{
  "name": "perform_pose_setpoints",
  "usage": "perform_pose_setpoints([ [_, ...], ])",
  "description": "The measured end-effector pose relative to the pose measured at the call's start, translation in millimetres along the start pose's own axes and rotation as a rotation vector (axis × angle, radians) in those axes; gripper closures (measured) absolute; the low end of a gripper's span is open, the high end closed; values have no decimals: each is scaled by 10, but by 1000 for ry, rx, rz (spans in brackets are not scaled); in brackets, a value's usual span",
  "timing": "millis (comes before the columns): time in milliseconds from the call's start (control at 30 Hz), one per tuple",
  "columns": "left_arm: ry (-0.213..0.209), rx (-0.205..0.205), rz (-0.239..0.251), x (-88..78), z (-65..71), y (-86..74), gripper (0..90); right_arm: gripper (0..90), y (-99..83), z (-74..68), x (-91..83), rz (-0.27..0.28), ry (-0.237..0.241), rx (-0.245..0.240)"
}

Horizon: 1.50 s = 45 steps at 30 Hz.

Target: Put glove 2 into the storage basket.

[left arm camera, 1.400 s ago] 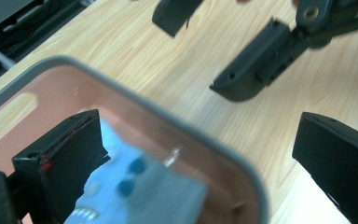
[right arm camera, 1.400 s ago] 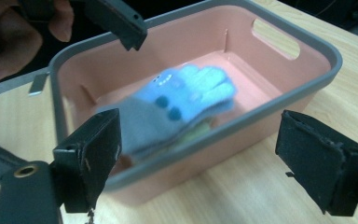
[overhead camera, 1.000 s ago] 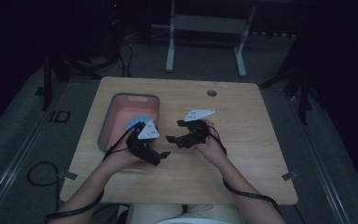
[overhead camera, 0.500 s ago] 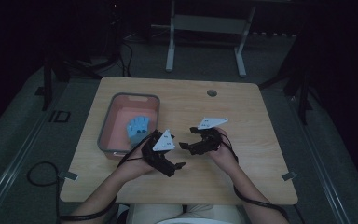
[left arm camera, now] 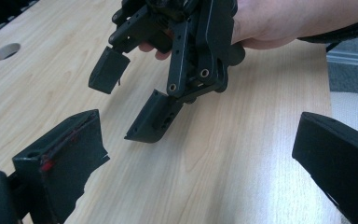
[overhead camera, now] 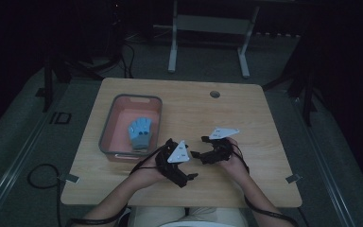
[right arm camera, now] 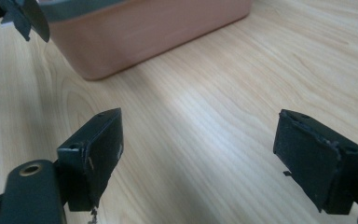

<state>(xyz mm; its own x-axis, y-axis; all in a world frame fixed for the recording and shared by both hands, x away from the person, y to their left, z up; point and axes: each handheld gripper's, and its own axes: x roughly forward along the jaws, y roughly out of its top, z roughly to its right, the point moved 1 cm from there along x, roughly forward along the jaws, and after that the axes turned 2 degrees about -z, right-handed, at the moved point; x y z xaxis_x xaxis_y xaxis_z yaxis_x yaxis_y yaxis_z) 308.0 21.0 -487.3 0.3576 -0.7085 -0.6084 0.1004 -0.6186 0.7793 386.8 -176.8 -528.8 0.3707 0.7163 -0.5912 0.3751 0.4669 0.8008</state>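
A blue glove-like item (overhead camera: 140, 134) lies inside a pink bin with a grey rim (overhead camera: 108, 130) on the left half of the wooden table (overhead camera: 246, 109). My left gripper (overhead camera: 185, 165) is open and empty, to the right of the bin's near corner. In its own view its jaws (left arm camera: 200, 158) stand wide apart over bare wood. My right gripper (overhead camera: 197, 147) faces it from the right, also open and empty, and appears close ahead in the left gripper view (left arm camera: 133, 95). In the right gripper view its jaws (right arm camera: 207, 156) point at the bin's wall (right arm camera: 144, 28).
A round cable hole (overhead camera: 214, 94) sits in the table's far right area. The person's forearms come in over the near edge. A white frame (overhead camera: 208, 28) stands on the floor beyond the table.
Both grippers have drawn back from the bin toward the near middle of the table. The blue item stays in the bin.
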Motion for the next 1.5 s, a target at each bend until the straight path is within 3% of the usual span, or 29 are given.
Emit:
perform_pose_setpoints([
  [200, -20, 21, 9, 115, 82, -4, 19, 158, -152, 12, -47, -9, -9, 5],
  [300, -53, 21, 28, 212, 139, -35, 19, 156, -272, 35, -93, -13, -15, 12],
  [500, -69, 44, 6, 394, 226, -118, 19, 153, -409, 76, -173, -15, -41, 8],
  [833, -40, 56, -21, 540, 240, -285, 19, 141, -565, 82, -218, -24, -71, 24],
  [1167, -18, 19, -18, 545, 248, -375, 19, 141, -601, 81, -310, -14, -117, 6],
  [1267, -7, 38, -36, 552, 266, -400, 19, 140, -603, 78, -334, -14, -131, -1],
  [1500, -6, 31, -33, 547, 266, -390, 19, 140, -607, 82, -328, -15, -142, -6],
])
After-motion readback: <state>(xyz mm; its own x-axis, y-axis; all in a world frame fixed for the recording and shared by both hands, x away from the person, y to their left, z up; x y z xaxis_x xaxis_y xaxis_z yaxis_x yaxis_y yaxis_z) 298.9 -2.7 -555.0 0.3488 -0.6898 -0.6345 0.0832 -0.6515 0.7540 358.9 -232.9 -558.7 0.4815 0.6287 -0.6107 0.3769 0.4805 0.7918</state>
